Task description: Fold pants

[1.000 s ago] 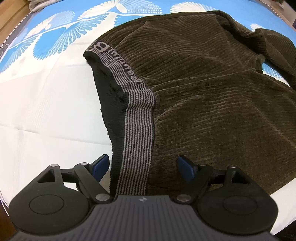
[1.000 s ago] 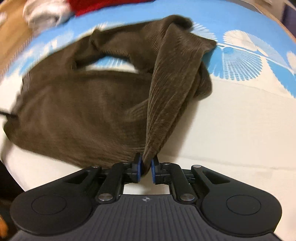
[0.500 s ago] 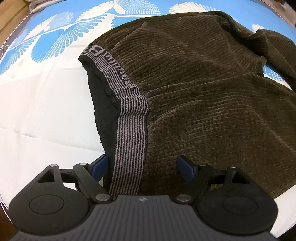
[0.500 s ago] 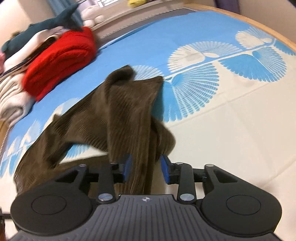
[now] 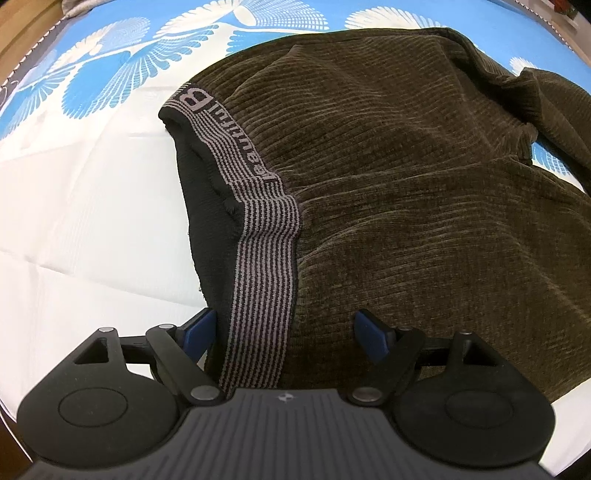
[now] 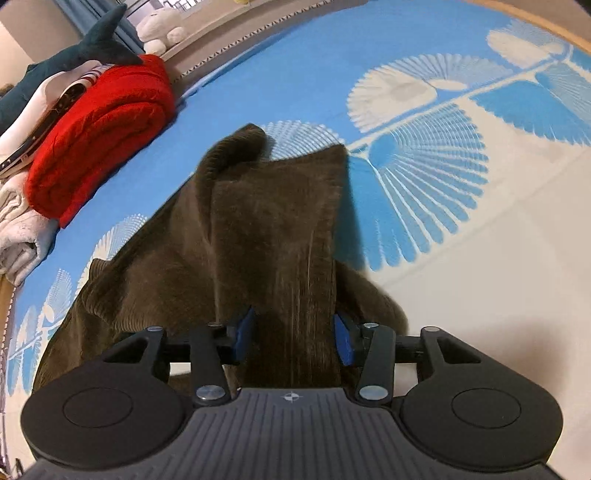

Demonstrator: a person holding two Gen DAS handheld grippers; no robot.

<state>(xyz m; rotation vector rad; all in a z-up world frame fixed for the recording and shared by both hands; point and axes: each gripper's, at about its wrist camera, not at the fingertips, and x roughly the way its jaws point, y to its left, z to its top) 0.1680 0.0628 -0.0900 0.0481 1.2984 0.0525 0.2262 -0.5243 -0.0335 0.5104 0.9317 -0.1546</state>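
We spread the brown pants (image 5: pixel 424 192) across the bed (image 5: pixel 74 221): left gripper (image 5: pixel 284 332) gaping wide over the striped waistband (image 5: pixel 258 280) (gripping nothing), right gripper (image 6: pixel 291 336) closing around a leg (image 6: pixel 280 221), apparently to straighten it.

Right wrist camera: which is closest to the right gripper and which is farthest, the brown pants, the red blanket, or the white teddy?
From the right gripper, jaws closing:
1. Brown pants, a fold lying right between the fingers.
2. Red blanket, rolled up, far left on the bed.
3. White teddy, top left, beyond the bed's far edge.
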